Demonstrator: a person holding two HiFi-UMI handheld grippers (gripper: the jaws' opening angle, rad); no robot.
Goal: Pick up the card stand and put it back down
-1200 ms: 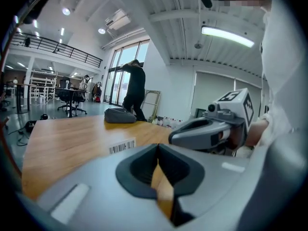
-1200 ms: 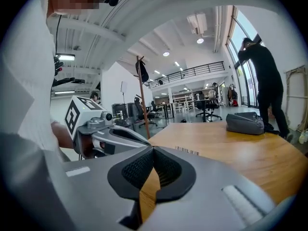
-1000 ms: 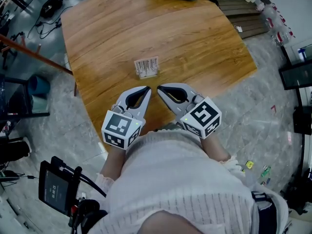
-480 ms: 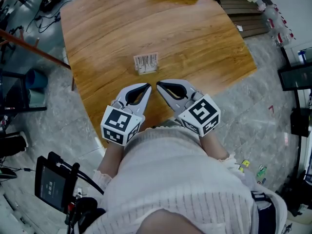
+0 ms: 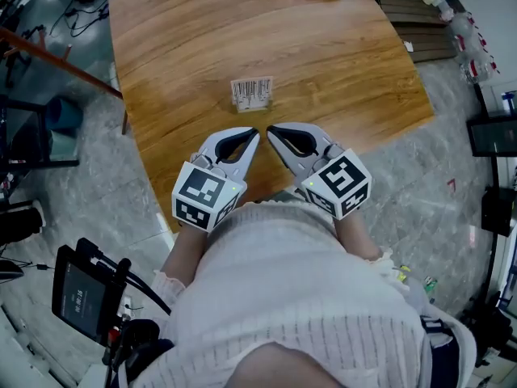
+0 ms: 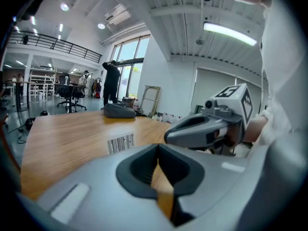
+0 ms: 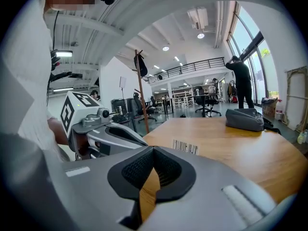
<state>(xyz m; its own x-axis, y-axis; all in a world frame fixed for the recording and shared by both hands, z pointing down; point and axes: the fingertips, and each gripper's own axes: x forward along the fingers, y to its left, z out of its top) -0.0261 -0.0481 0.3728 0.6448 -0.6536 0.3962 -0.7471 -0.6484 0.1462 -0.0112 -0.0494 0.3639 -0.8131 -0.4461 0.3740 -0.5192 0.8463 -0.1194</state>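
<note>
Nearest to the camera is the person's white knitted sweater (image 5: 299, 297), and out of it both forearms reach forward to the near edge of the wooden table (image 5: 339, 63). Each hand carries a grey gripper with a marker cube at its back. The left gripper (image 5: 256, 132) has its jaws pressed together at the tips, and its own view shows only the table wood through the small gap behind the black pads, so nothing is held. The right gripper (image 5: 270, 129) is closed in the same way and is empty too. The two grippers lie side by side just above the table edge, their tips turned a little toward each other and very near, but I cannot tell if they touch. Just beyond the tips, apart from both grippers, the card stand (image 5: 252, 92) stands upright on the table, a small card with a black barcode on its face. Behind it the table top is bare wood up to the far edge, where a dark bag (image 7: 245, 118) lies. Farther away, in the gripper views, a person in dark clothes (image 6: 111, 83) stands at the tall windows.
</note>
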